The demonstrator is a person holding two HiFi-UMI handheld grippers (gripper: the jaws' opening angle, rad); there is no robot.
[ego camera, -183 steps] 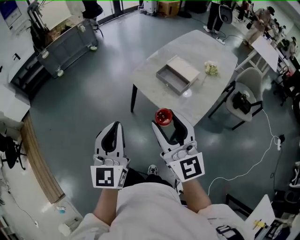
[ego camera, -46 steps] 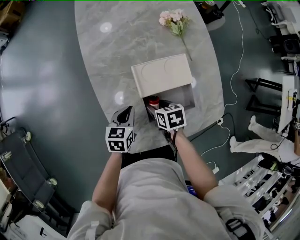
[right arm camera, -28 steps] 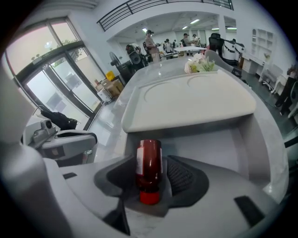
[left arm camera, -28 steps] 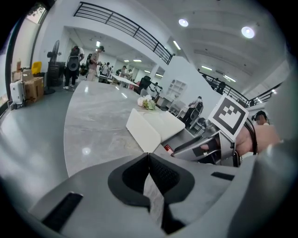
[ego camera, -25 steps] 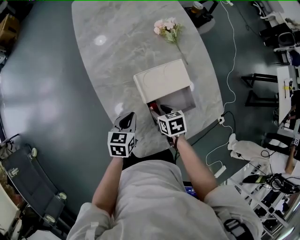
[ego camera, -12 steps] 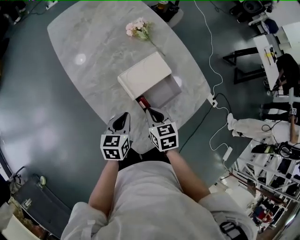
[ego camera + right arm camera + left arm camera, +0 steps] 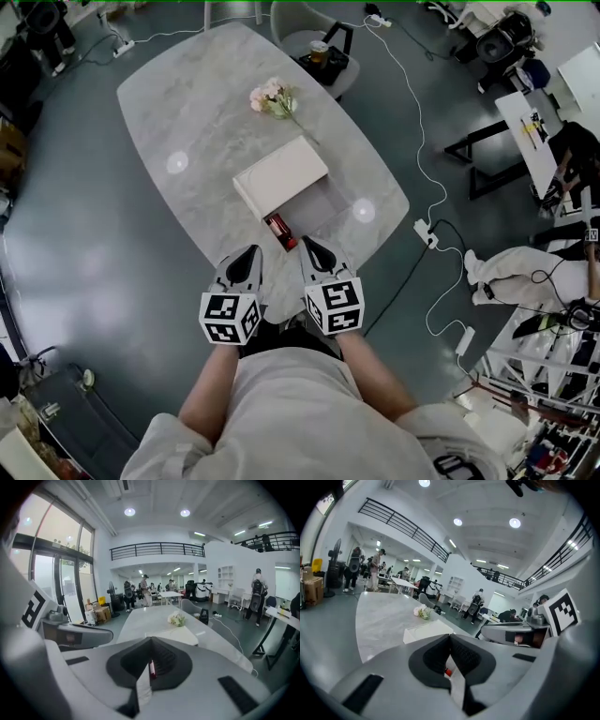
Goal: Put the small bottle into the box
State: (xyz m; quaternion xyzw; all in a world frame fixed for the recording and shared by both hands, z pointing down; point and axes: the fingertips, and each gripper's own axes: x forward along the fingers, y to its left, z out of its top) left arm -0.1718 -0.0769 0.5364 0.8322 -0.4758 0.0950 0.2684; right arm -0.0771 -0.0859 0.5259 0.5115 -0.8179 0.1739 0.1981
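The small red bottle (image 7: 280, 231) with a dark cap lies on its side at the near left end of the open grey box (image 7: 327, 201). The box's cream lid (image 7: 281, 175) rests partly over the far side. My right gripper (image 7: 307, 243) hovers just short of the box, shut and empty, a little apart from the bottle. My left gripper (image 7: 251, 253) hangs beside it over the table's near edge, also shut with nothing in it. In the right gripper view the gripper (image 7: 151, 641) shows closed jaws, with a red sliver of the bottle (image 7: 152, 667) beyond them.
The box sits on an oval marble table (image 7: 187, 122). A bunch of pale flowers (image 7: 272, 97) lies farther back. A chair (image 7: 314, 42) stands at the far end. White cables (image 7: 422, 187) trail over the floor on the right, near a person's legs (image 7: 511, 267).
The right gripper was at the box with the bottle a second ago. It has let go, shut, and drawn back toward me. The bottle stays in the box.
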